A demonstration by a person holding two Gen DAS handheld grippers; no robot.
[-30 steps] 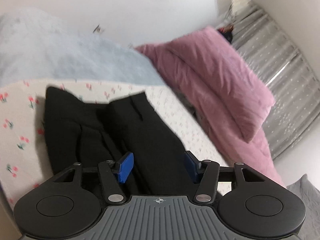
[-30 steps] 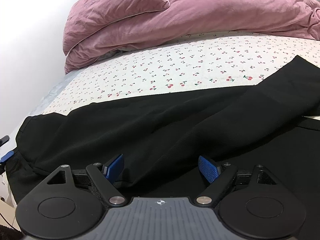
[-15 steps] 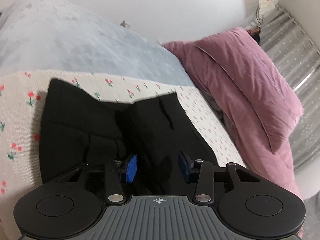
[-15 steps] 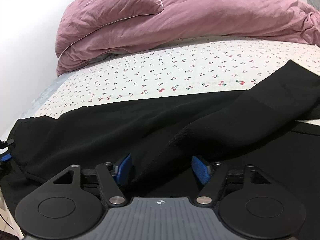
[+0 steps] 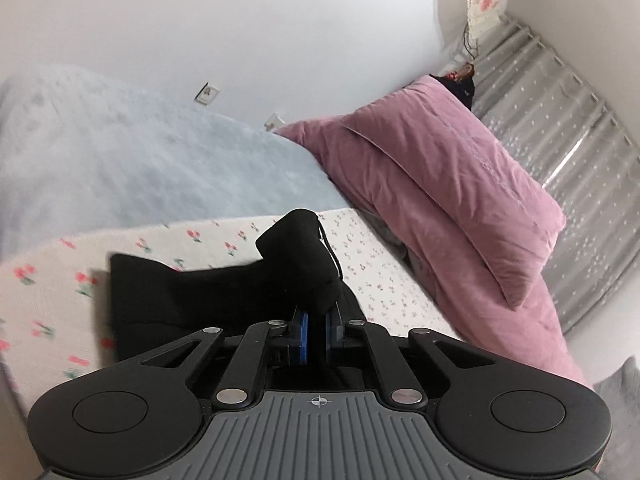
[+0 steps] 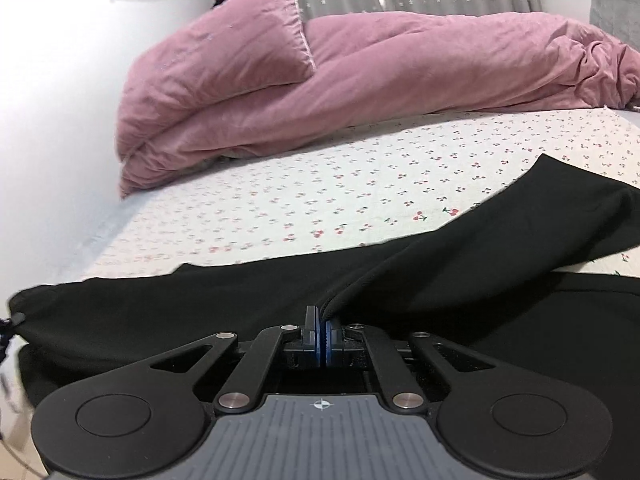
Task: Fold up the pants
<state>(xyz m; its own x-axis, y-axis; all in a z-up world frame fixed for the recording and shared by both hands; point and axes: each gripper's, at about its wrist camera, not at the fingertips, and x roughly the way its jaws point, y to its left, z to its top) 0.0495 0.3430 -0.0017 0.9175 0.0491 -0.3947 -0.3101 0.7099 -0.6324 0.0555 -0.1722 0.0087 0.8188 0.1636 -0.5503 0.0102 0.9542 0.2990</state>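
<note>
The black pants (image 6: 200, 312) lie on a bed sheet printed with cherries (image 6: 360, 184). My left gripper (image 5: 316, 334) is shut on a bunched fold of the pants (image 5: 296, 256) and holds it lifted above the sheet (image 5: 52, 292). My right gripper (image 6: 321, 338) is shut on an edge of the pants, and the cloth rises from the jaws and stretches away to the right (image 6: 520, 240). The blue pads (image 6: 329, 340) are pressed together on the fabric.
A pink duvet (image 6: 400, 80) and pink pillow (image 6: 224, 48) lie heaped at the far side of the bed; the pillow also shows in the left wrist view (image 5: 440, 184). A light blue blanket (image 5: 140, 160) lies beyond the pants. White wall and grey curtains (image 5: 560, 100) stand behind.
Both grippers went from open to shut on the pants. The left one has lifted a bunch of fabric off the sheet; the right one has raised the edge.
</note>
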